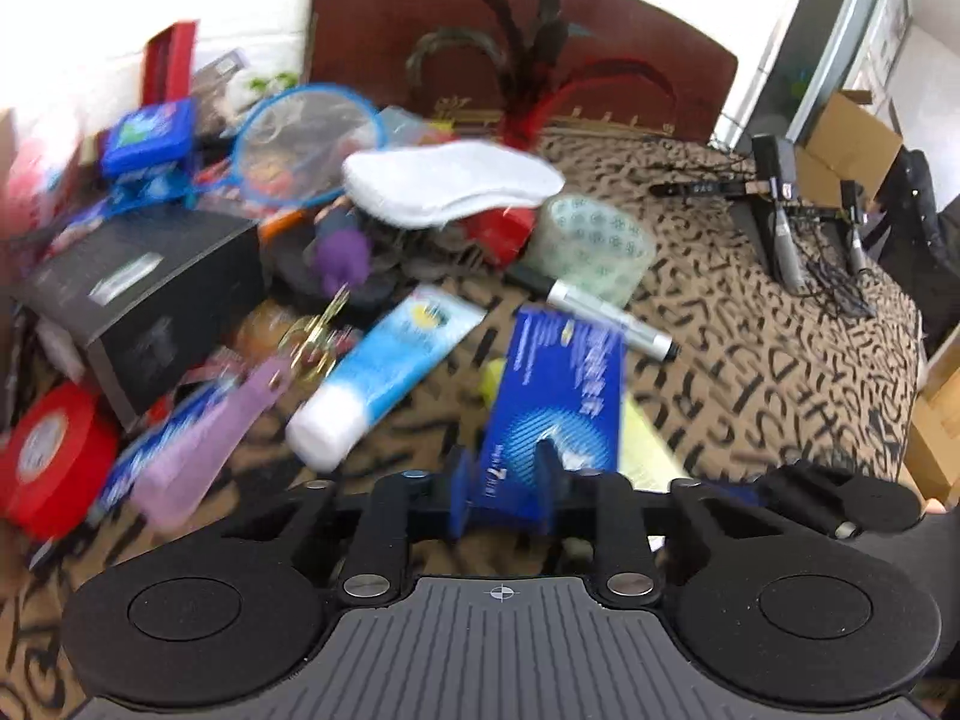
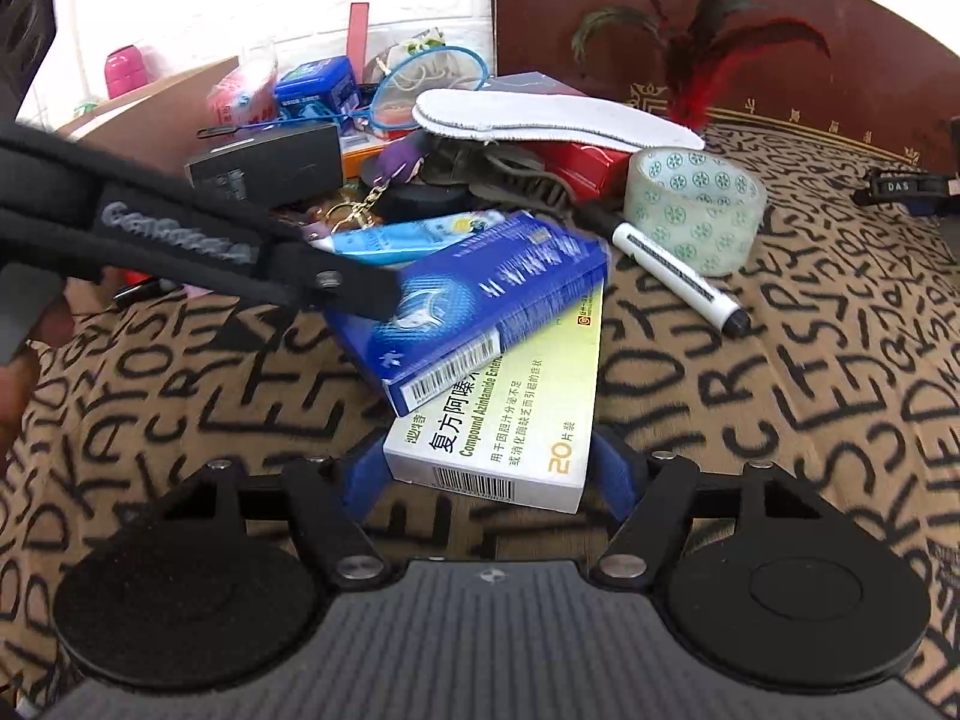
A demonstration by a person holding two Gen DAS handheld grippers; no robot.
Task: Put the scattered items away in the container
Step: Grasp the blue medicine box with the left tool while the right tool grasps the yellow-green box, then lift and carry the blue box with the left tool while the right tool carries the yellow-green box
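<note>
My left gripper [image 1: 503,483] is shut on a blue medicine box [image 1: 555,384], held tilted above the letter-patterned cloth. In the right wrist view the same blue box [image 2: 486,300] hangs from the left gripper's black finger [image 2: 354,291]. My right gripper [image 2: 486,468] stands around the near end of a yellow-white medicine box [image 2: 522,420] lying flat on the cloth; its blue fingers [image 2: 618,468] sit at the box's sides. The yellow box shows in the left wrist view [image 1: 645,444] under the blue one.
A pile lies behind: a blue-white tube [image 1: 384,372], marker [image 2: 678,267], clear tape roll [image 2: 696,210], white insoles [image 2: 552,114], black box [image 1: 144,300], red tape [image 1: 48,456], blue racket [image 1: 306,144]. A cardboard box [image 2: 156,114] stands at the back left.
</note>
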